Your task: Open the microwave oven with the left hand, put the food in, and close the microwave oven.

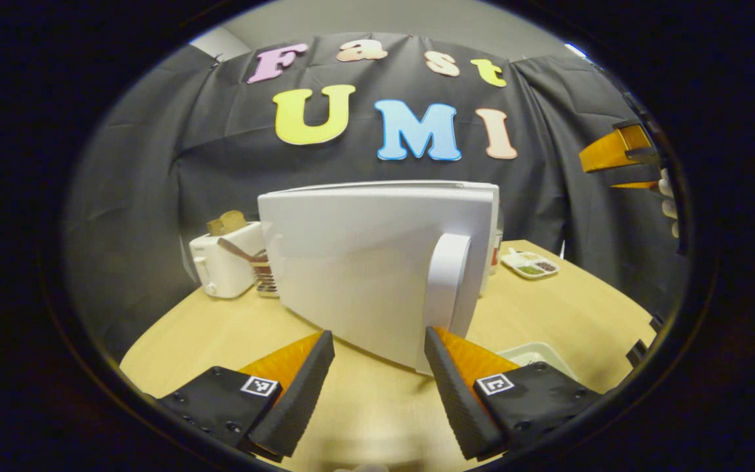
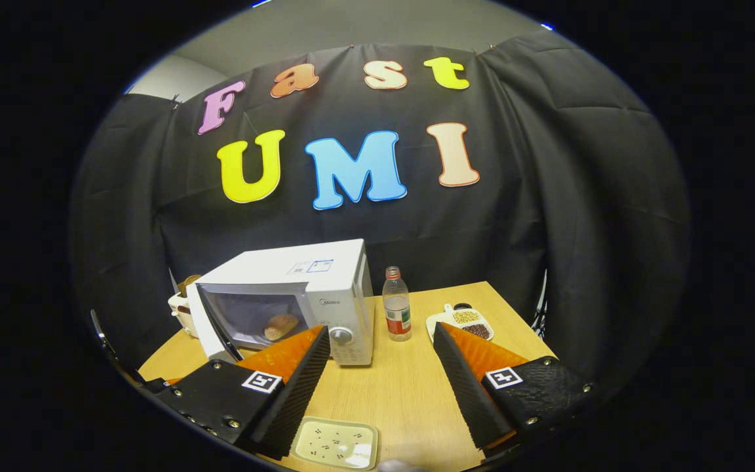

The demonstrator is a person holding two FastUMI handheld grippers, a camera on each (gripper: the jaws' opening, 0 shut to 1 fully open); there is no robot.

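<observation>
Bread (image 2: 280,326) sits inside the microwave (image 2: 299,305), centre frame, door (image 1: 377,262) swung open; left claw (image 1: 377,357) and right claw (image 2: 381,354) gape wide, empty.

Smooth glossy white plastic microwave (image 2: 299,298) at 9 o'clock, matt pale wood-look table (image 2: 404,387), clear plastic bottle (image 2: 396,313), creased matt black cloth wall (image 2: 548,196)
</observation>
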